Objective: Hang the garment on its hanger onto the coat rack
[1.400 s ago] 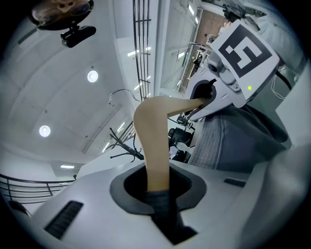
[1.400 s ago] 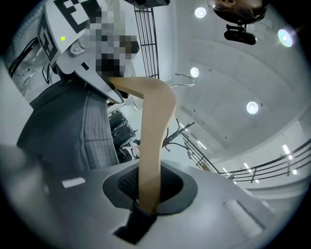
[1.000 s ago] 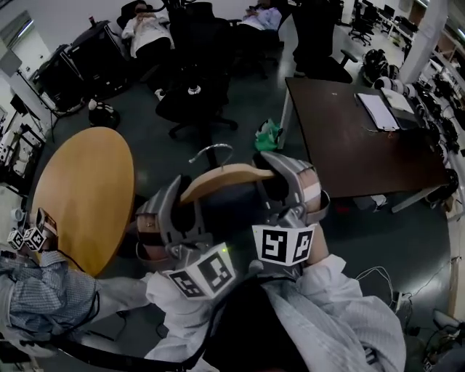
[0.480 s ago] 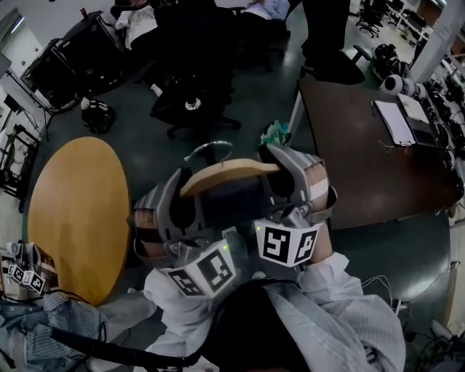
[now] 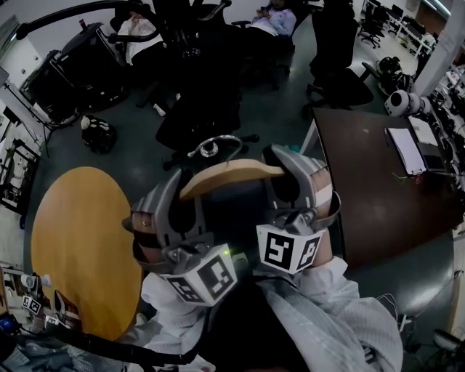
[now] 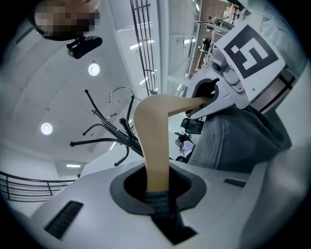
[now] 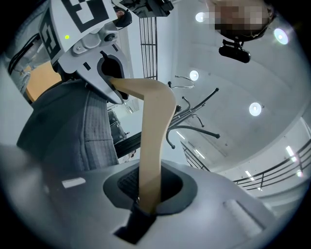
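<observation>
A wooden hanger [image 5: 229, 174] with a metal hook [image 5: 211, 145] carries a dark grey garment [image 5: 232, 207], held up between both grippers. My left gripper [image 5: 183, 190] is shut on the hanger's left arm [image 6: 151, 146], with grey cloth [image 6: 163, 206] pinched at the jaws. My right gripper [image 5: 280, 173] grips the right arm [image 7: 151, 141]; its jaws are closing a little tighter on the wood. The coat rack's black prongs [image 6: 104, 129] [image 7: 194, 121] stand just beyond the hanger, apart from the hook. Curved black prongs [image 5: 80, 11] also cross the head view's top.
Below lie a round wooden table [image 5: 80, 247] at left and a dark brown desk [image 5: 378, 196] with papers [image 5: 405, 149] at right. Black office chairs [image 5: 203, 109] stand ahead on the grey floor. People sit at the far back.
The view has swung: the round table slid down-left, the desk moved right, and the rack's black prongs came into view at the top. Both grippers keep their hold on the hanger.
</observation>
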A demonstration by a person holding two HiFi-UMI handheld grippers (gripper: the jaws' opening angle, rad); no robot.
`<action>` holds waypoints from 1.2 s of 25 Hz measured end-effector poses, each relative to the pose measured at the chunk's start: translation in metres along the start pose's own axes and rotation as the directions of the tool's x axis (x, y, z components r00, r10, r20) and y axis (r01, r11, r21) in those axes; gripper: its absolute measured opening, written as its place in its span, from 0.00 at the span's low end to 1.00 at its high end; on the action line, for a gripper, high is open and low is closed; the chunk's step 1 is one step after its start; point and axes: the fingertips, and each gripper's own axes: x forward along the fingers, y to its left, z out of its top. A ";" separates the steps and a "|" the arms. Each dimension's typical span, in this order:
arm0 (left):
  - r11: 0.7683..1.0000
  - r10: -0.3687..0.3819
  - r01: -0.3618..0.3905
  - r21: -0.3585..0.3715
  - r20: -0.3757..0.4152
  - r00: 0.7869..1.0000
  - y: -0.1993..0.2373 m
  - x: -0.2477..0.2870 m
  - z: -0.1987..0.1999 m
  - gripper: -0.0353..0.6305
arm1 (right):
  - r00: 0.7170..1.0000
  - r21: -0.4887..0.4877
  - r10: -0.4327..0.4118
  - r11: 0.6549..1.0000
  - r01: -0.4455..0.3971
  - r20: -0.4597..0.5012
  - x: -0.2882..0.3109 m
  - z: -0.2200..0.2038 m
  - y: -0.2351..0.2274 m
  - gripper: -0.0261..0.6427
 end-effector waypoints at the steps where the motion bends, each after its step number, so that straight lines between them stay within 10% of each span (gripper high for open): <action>1: 1.000 0.002 -0.002 -0.001 0.001 1.000 0.002 0.007 -0.002 0.14 | 1.000 0.001 0.001 1.000 -0.001 0.004 0.008 -0.001 -0.001 0.09; 17: 0.992 0.127 -0.128 -0.009 -0.054 0.990 0.032 0.088 0.002 0.14 | 0.990 -0.025 0.030 0.999 -0.027 0.138 0.104 -0.009 -0.038 0.10; 30: 0.996 0.079 -0.085 -0.025 -0.187 0.979 0.030 0.131 -0.049 0.14 | 0.973 0.011 0.182 0.983 -0.185 0.145 0.167 -0.015 0.002 0.10</action>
